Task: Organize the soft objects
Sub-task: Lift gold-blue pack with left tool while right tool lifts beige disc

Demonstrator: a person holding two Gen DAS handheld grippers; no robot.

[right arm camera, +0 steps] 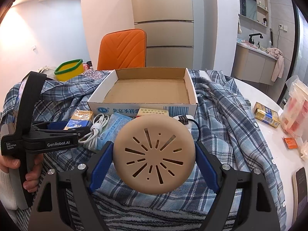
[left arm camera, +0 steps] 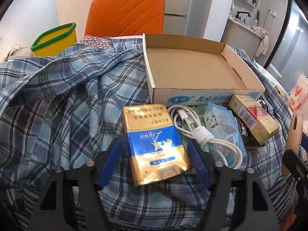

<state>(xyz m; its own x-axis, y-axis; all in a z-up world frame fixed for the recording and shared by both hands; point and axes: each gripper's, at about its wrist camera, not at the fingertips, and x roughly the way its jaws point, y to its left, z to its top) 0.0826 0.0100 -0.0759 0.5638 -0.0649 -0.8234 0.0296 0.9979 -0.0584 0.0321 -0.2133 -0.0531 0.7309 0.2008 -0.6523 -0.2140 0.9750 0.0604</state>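
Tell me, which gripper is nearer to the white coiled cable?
Left. The left gripper straddles the gold-and-blue pack, one finger touching the white cable. The right gripper holds the tan disc, further away.

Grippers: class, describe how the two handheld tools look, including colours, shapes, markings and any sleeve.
Both grippers, left and right, have black angular frames with silver bolts and blue fingers. The left gripper has a grey-and-black handle printed "GenRobot.AI" and "Data Acquisition System". The hand shows a white sleeve.

orange chair point(right arm camera: 123, 48), beige fridge point(right arm camera: 163, 23), white walls point(right arm camera: 48, 28)
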